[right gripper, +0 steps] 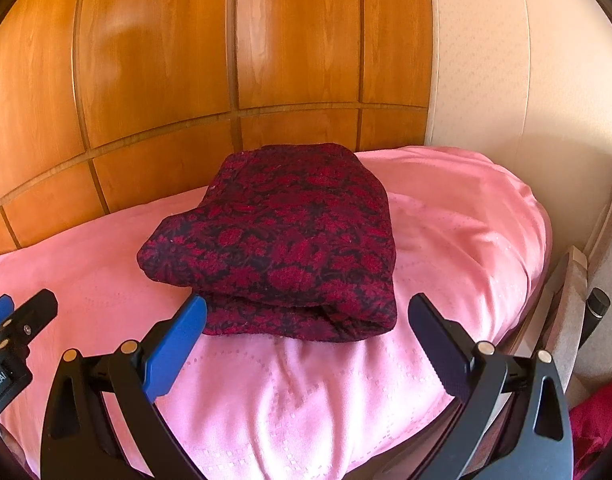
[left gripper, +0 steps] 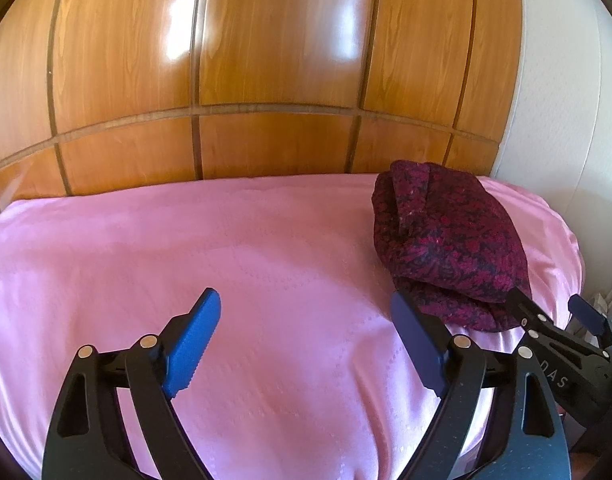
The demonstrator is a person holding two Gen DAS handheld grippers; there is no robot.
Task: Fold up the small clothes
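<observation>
A dark red and black patterned garment (right gripper: 282, 240) lies folded in a thick stack on the pink cloth (right gripper: 290, 400). It also shows at the right in the left wrist view (left gripper: 446, 240). My right gripper (right gripper: 306, 312) is open and empty, its fingers either side of the stack's near edge. My left gripper (left gripper: 306, 320) is open and empty over bare pink cloth (left gripper: 186, 248), left of the garment. The right gripper's fingers (left gripper: 546, 320) show at the garment's near edge in the left wrist view.
A glossy wooden panelled wall (left gripper: 226, 80) stands right behind the pink surface. A cream wall (right gripper: 526, 80) is at the right. The surface drops off at the right edge, with a red fabric (right gripper: 598, 424) lower right.
</observation>
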